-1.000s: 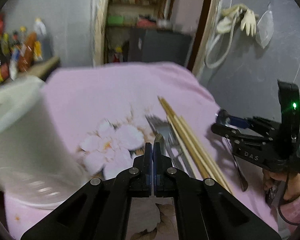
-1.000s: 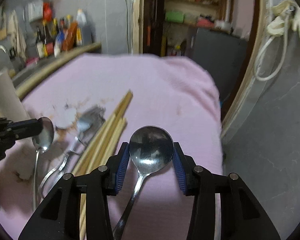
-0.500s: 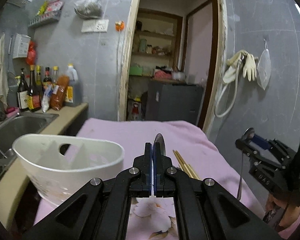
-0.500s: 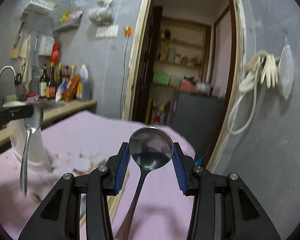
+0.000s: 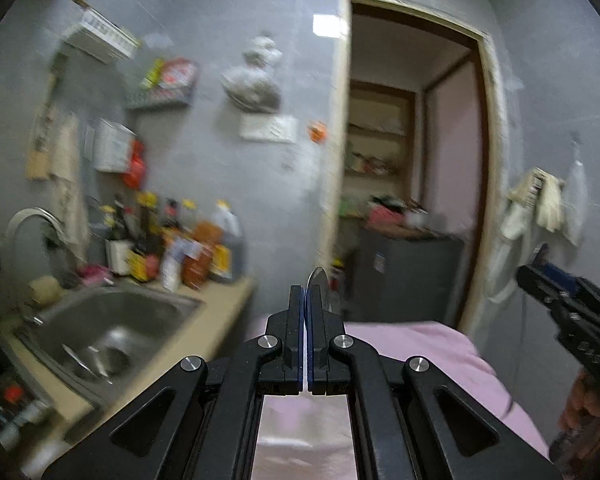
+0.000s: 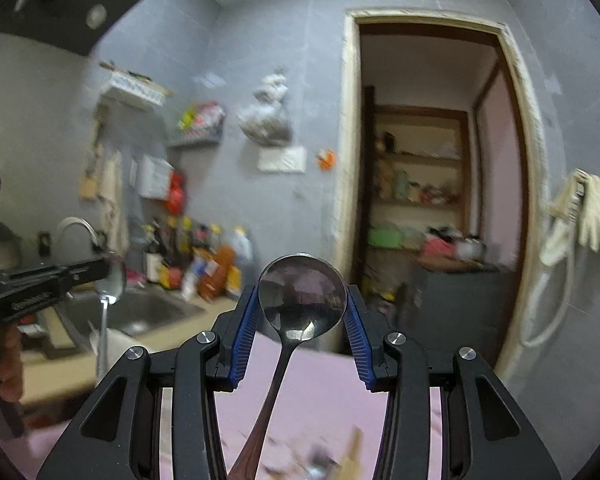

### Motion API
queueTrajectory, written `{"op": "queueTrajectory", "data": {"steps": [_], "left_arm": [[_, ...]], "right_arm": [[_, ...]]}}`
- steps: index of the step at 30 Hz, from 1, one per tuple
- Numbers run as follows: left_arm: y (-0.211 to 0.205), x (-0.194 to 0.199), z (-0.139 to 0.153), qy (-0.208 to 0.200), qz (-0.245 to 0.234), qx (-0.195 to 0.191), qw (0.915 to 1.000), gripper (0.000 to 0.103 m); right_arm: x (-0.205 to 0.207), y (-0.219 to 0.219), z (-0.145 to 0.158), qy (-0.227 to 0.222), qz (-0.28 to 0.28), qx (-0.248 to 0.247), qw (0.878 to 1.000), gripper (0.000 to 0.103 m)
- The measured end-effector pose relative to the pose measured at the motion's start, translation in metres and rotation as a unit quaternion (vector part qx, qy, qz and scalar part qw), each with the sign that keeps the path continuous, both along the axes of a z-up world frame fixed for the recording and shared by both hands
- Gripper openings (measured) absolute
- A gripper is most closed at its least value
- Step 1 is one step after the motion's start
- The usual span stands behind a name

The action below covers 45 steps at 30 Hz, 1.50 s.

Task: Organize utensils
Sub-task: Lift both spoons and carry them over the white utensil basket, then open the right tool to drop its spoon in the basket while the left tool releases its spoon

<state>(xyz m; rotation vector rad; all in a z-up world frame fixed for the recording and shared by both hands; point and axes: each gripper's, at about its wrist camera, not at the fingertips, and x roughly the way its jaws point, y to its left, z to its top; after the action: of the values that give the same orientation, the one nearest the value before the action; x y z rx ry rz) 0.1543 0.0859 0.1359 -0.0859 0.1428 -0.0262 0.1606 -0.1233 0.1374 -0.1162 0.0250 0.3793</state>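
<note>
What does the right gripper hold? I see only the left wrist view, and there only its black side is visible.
Observer: The right gripper is shut on a large spoon, gripped by the edges of the bowl.
Operator: Where does its handle go?
Observer: It hangs down between the jaws, toward the camera.
Operator: And how does my own spoon hang?
Observer: The left gripper pinches the small spoon by its bowl; the handle points straight down.

Both wrist cameras look level over the pink table point(image 5: 440, 344) toward the far doorway point(image 6: 432, 200). They share the sink point(image 5: 112, 328) at left; each sees the other gripper.
</note>
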Motion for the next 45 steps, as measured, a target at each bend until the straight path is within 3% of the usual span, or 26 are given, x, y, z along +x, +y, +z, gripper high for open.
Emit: {"op": "queueTrajectory", "data": {"steps": [5, 12, 23, 28, 37, 45], "left_arm": [[0.040, 0.002, 0.006, -0.047, 0.096, 0.044, 0.9933, 0.000], [0.061, 0.020, -0.019, -0.047, 0.149, 0.074, 0.9849, 0.000], [0.049, 0.056, -0.073, -0.023, 0.144, 0.082, 0.9860, 0.000], [0.048, 0.058, -0.089, 0.001, 0.113, 0.062, 0.9916, 0.000], [0.049, 0.057, -0.089, 0.035, 0.054, 0.020, 0.9978, 0.001], [0.057, 0.052, -0.090, 0.060, 0.011, -0.022, 0.9979, 0.004]], "right_arm": [[0.009, 0.048, 0.013, -0.026, 0.042, -0.006, 0.999, 0.040], [0.030, 0.097, -0.008, -0.040, 0.049, -0.024, 0.998, 0.040], [0.051, 0.094, -0.057, -0.013, 0.048, 0.012, 0.999, 0.040], [0.054, 0.092, -0.073, 0.018, 0.062, 0.015, 0.998, 0.040], [0.055, 0.090, -0.089, 0.055, 0.077, 0.008, 0.996, 0.041], [0.056, 0.092, -0.098, 0.084, 0.083, 0.007, 0.993, 0.041]]}}
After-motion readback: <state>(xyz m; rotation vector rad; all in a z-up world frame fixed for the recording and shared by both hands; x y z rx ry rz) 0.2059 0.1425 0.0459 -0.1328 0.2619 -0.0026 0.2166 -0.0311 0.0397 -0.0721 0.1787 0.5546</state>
